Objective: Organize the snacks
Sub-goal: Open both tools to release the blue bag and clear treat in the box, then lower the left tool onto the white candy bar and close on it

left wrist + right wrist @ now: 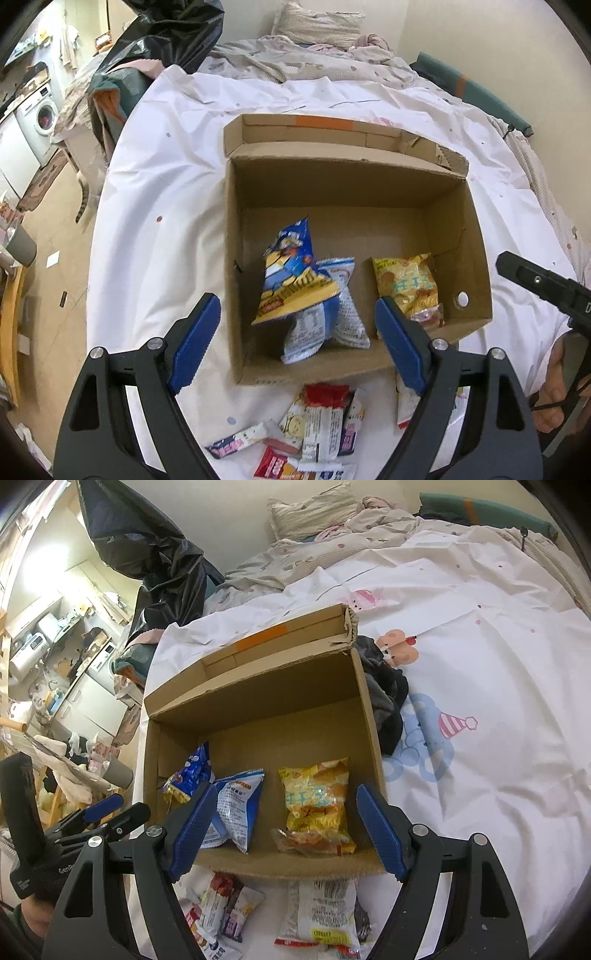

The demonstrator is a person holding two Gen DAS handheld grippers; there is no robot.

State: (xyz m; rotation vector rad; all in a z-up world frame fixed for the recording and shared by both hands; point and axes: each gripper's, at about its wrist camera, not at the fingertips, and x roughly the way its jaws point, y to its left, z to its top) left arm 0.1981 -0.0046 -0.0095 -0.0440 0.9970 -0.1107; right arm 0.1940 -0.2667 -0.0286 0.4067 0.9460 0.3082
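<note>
While both claws hang above the near edge of the box, the lines run as follows.

Left gripper: jaws spread wide, nothing between the blue pads, low in the left wrist view.
Right gripper: jaws likewise wide apart and empty, low in the right wrist view.
Cardboard box: open-topped, brown, centre of both views, far flap standing up with a strip of orange tape.
Blue-and-yellow bag: crinkled, tilted up on end in the left part of the box, leaning over the next one.
White-and-blue packet: lies under and just beside the blue-and-yellow bag, printed back facing up.
Yellow packet: shiny, right part of the box, apart from the other two.
Small clear packet: pinkish, touching the yellow packet's near end.
Count in box: four packets visible.
Loose snacks: a heap of small wrappers, red, white and purple, at the bottom of the frame just outside the box's near wall; exact number unclear.
White bedsheet: cartoon print, under everything.
Dark cloth: bunched against the box's right wall.
Black plastic bag: upper left.
</note>
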